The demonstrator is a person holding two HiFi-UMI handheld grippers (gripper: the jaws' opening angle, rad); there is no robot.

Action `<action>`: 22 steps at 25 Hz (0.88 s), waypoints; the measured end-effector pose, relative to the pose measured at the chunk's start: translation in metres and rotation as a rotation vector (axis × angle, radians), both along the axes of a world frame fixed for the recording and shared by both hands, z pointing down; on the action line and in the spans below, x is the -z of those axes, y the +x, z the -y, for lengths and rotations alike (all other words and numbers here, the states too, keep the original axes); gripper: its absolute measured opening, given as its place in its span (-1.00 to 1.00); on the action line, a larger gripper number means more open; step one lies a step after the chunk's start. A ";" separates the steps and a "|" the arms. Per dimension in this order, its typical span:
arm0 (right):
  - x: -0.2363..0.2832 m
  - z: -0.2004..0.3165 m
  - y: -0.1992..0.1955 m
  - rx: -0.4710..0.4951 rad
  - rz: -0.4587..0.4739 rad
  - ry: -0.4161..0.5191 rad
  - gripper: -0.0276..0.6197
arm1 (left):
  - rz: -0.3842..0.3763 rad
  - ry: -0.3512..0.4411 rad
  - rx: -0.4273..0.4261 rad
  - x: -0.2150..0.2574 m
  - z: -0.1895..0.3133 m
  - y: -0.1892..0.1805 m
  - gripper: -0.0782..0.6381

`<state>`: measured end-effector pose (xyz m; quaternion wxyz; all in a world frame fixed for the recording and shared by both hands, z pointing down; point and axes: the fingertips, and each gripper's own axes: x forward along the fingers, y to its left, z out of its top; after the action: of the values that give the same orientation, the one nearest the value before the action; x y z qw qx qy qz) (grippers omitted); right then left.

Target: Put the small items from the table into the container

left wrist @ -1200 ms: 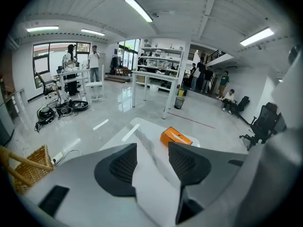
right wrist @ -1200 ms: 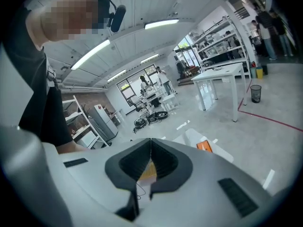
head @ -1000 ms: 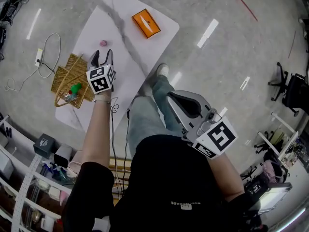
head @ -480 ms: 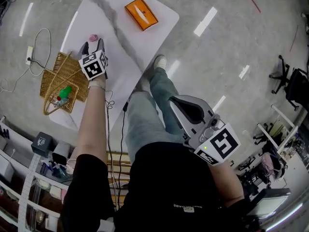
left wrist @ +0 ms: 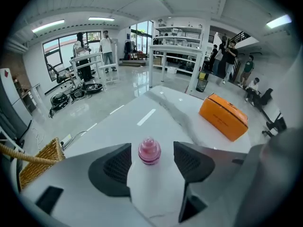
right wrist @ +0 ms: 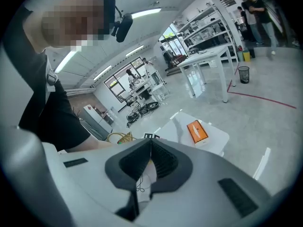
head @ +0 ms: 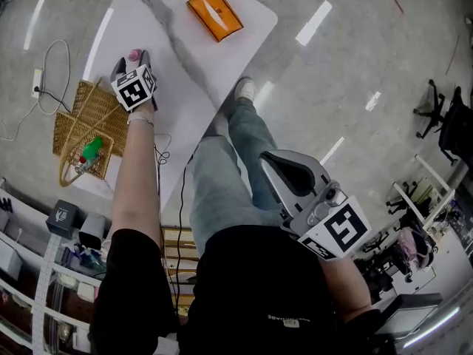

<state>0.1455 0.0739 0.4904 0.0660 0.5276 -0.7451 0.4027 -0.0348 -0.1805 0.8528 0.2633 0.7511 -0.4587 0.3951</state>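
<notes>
A small pink capped bottle (left wrist: 149,151) stands upright on the white table (head: 199,58). My left gripper (left wrist: 152,161) has its jaws on either side of it, and they are opening; neither pad touches the bottle. In the head view that gripper (head: 128,63) is at the table's left part with the pink bottle (head: 134,54) at its tips. The wicker basket (head: 81,120) lies just left of the gripper and holds a green bottle (head: 91,149). My right gripper (head: 284,170) hangs off the table beside the person's leg, its jaws (right wrist: 151,151) shut with nothing between them.
An orange box (head: 214,13) lies at the table's far end, also seen as the orange box (left wrist: 223,116) to the right beyond the jaws. A white cable (head: 52,65) trails on the floor left of the basket. Shelving stands at the lower left.
My left gripper has gone forward past the basket and come down around the pink bottle. The right gripper has sunk a little beside the leg.
</notes>
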 end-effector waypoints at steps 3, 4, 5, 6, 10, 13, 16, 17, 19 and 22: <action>-0.003 0.001 0.001 -0.004 -0.001 -0.007 -0.88 | -0.001 -0.009 -0.006 -0.005 0.002 0.002 -0.05; -0.003 0.002 0.001 -0.005 -0.002 -0.008 -0.88 | -0.002 -0.014 -0.008 -0.007 0.002 0.002 -0.05; -0.003 0.003 0.001 -0.006 -0.003 -0.008 -0.88 | -0.003 -0.020 -0.009 -0.008 0.002 0.002 -0.05; -0.003 0.003 0.000 -0.005 -0.004 -0.008 -0.88 | -0.002 -0.026 -0.009 -0.010 0.001 0.001 -0.05; -0.004 0.006 -0.002 -0.005 -0.011 -0.012 -0.88 | 0.004 -0.045 0.000 -0.017 0.002 -0.005 -0.05; -0.006 0.006 -0.004 -0.010 -0.012 -0.017 -0.88 | -0.001 -0.049 0.014 -0.021 0.003 -0.008 -0.06; -0.008 0.006 -0.010 -0.008 -0.010 -0.020 -0.88 | 0.001 -0.032 0.028 -0.020 0.005 -0.012 -0.30; -0.008 0.006 -0.012 -0.005 -0.009 -0.020 -0.88 | 0.004 -0.030 0.026 -0.019 0.005 -0.014 -0.32; -0.006 0.005 -0.016 0.001 -0.009 -0.020 -0.88 | 0.004 -0.032 0.012 -0.018 0.002 -0.014 -0.32; -0.005 0.006 -0.018 0.006 -0.012 -0.016 -0.88 | -0.002 -0.019 -0.015 -0.013 0.001 -0.010 -0.32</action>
<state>0.1280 0.0681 0.4951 0.0757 0.5272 -0.7430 0.4053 -0.0446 -0.1810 0.8655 0.2681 0.7524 -0.4489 0.4007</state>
